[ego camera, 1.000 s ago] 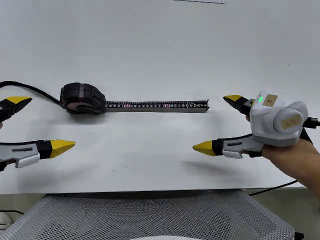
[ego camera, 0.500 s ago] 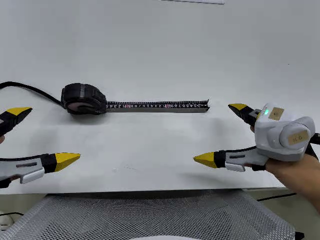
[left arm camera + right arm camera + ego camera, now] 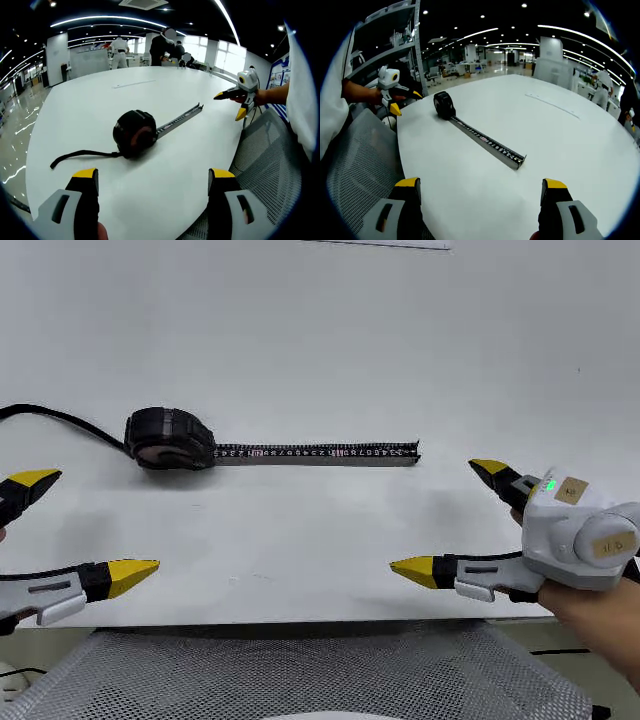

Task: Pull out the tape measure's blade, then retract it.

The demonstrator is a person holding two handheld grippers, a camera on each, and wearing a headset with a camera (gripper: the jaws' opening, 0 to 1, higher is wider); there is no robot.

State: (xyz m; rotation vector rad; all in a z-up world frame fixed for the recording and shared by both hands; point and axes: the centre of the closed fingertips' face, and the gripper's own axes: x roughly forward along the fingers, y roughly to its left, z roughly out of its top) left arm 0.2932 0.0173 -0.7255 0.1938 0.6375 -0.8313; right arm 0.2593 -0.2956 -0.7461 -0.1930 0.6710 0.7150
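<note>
**Blade lying extended, waiting for retraction**
The tape measure (image 3: 167, 438) is lying beyond the tips of our left gripper (image 3: 105, 521), its blade (image 3: 315, 452) ending short of our right gripper (image 3: 435, 515). Both are gaping wide, empty. We are aiming to pin the tape measure first, then ease the blade home.

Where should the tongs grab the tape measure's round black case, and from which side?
Probably pinch the case across its two flat faces, bringing the left tongs in from the strap end. The blade sticks out the opposite end, so that stays free, and flat faces should slip less than the rounded rim.
</note>
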